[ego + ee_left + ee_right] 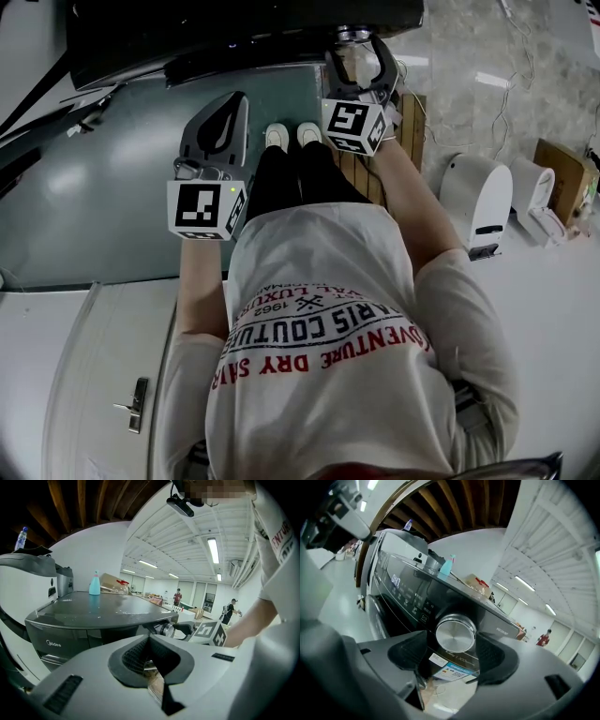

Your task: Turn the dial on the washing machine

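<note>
Dial (pixel 455 633) on washing machine (pixel 401 590) front panel, upper right end, axis pointing straight out at right gripper (pixel 454 656). Right jaws wide, flanking dial on either side, pads near rim but not pressing (small gaps both sides). Likely next: close on rim, then twist. Room: panel face just behind jaw tips, sticker (pixel 452 670) below dial, display (pixel 395 580) well off to side. Left gripper (pixel 151 641) jaws together, empty, well apart from dial.

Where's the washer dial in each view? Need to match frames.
Head view: dial at the top edge, right of centre.
Left gripper view: dial just right of centre, under the lid edge.
Right gripper view: dial dead centre.
Shared landmark: the grey washing machine.
</note>
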The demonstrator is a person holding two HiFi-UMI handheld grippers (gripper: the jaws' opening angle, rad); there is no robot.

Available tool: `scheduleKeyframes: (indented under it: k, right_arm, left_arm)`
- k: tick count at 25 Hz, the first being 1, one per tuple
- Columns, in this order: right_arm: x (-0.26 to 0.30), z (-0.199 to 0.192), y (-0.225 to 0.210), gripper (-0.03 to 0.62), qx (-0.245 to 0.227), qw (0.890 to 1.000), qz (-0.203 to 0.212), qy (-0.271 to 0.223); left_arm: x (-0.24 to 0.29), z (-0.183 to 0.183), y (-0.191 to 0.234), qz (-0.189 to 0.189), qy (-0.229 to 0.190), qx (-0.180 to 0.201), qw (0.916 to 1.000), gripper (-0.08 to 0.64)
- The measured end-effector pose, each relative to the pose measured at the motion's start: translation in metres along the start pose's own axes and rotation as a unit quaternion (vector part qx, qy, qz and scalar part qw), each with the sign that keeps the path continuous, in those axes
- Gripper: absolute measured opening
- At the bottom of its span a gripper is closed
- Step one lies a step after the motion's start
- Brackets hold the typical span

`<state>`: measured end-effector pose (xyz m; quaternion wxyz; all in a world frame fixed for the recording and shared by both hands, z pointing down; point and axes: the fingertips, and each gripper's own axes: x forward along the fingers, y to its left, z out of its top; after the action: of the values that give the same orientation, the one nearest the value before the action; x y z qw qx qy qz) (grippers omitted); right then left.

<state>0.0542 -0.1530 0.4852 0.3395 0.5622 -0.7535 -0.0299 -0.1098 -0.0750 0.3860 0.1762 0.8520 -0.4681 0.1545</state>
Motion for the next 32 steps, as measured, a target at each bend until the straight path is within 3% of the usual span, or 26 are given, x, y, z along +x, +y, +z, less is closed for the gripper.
scheduleKeyframes:
  k: [6,10,14,18,24,28,32]
  right_arm:
    - [0.005,-0.005,-0.010,0.316,-0.007,0.999,-0.036,0.006]
    - [0.004,0.000,-0.008,0.288,0.012,1.000,-0.022,0.005]
    - [0.004,-0.002,-0.010,0.287,0.091,0.996,0.005,0.008]
    - [0.005,-0.003,-0.013,0.287,0.193,0.980,0.049,0.010]
    - [0.005,-0.006,-0.014,0.288,0.225,0.972,0.067,0.003]
    - [0.006,-0.005,-0.015,0.288,0.199,0.978,0.067,0.011]
    - [-0.003,0.002,-0.011,0.299,0.091,0.995,0.034,-0.005]
  left_arm:
    - [0.002,-0.005,0.004,0.001,0.003,0.005,1.0000,0.015]
    - [0.004,-0.004,0.001,0.001,0.001,0.004,1.0000,0.015]
    - [0.004,-0.006,-0.004,0.001,0.003,0.006,1.0000,0.015]
    - [0.005,-0.010,-0.004,0.004,0.008,0.006,0.9999,0.015]
    - [0.011,-0.012,-0.008,0.009,0.011,0.008,0.9999,0.015]
    - [0.014,-0.018,-0.013,0.004,0.014,0.011,0.9998,0.015]
    - [0.013,-0.028,-0.011,0.009,0.021,0.000,0.9997,0.015]
